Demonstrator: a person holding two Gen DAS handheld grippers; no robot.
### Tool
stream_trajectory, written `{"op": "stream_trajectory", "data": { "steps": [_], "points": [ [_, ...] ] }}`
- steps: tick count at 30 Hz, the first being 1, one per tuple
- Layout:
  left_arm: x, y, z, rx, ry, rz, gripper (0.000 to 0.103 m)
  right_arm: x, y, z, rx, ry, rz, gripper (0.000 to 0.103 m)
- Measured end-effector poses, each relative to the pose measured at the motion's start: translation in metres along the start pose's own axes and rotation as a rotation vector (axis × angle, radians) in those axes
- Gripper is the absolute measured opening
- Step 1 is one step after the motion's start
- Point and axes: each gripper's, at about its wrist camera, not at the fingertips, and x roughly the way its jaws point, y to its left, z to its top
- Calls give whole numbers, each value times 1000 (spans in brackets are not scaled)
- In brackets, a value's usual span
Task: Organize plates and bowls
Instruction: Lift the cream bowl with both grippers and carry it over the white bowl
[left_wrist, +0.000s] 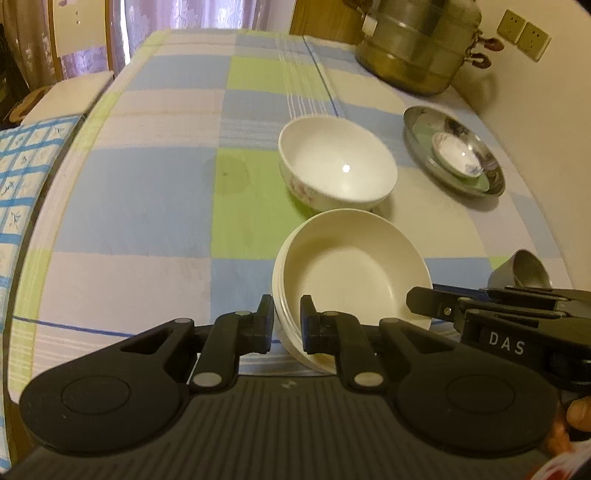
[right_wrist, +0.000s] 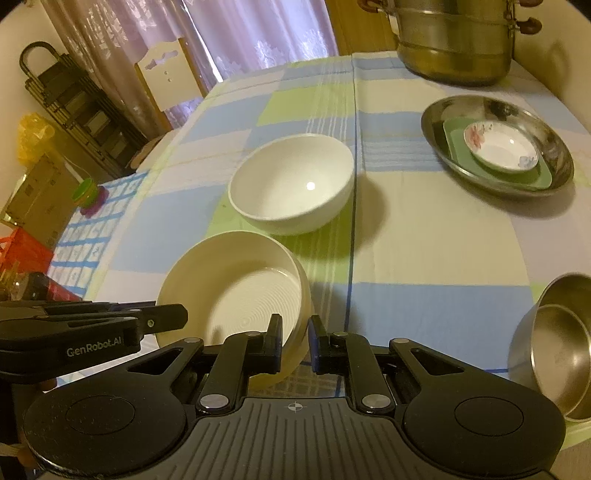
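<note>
A cream plate stack (left_wrist: 351, 269) is held tilted above the checked tablecloth by both grippers. My left gripper (left_wrist: 287, 325) is shut on its near left rim. My right gripper (right_wrist: 295, 345) is shut on the opposite rim of the same stack (right_wrist: 240, 288); it shows at the right of the left wrist view (left_wrist: 419, 301). A white bowl (left_wrist: 338, 166) with a flower print stands just beyond the stack, also in the right wrist view (right_wrist: 291, 184). A steel basin (left_wrist: 452, 151) holds a green plate and a small flowered dish (right_wrist: 500, 146).
A large steel steamer pot (left_wrist: 417, 40) stands at the table's far right corner by the wall. Nested steel bowls (right_wrist: 557, 347) lie tilted at the near right. A chair (right_wrist: 166, 74) and a folded rack (right_wrist: 74, 103) stand left of the table.
</note>
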Motion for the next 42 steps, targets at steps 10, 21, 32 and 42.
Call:
{"op": "stream_trajectory", "data": {
  "steps": [10,21,32,42],
  "points": [
    [-30,-8,28,10,-89,-11,13,-27,12,30,-24,-62,6,15],
    [-19,-12,75,-1,-129,-34,13,-30,5,81,-23,-131,-5,15],
    [13,-15,112,5,-119,-14,13,3,-16,119,33,-107,-7,15],
    [44,-12,118,-12,-71,4,13,33,-28,124,59,-59,-26,15]
  ]
}}
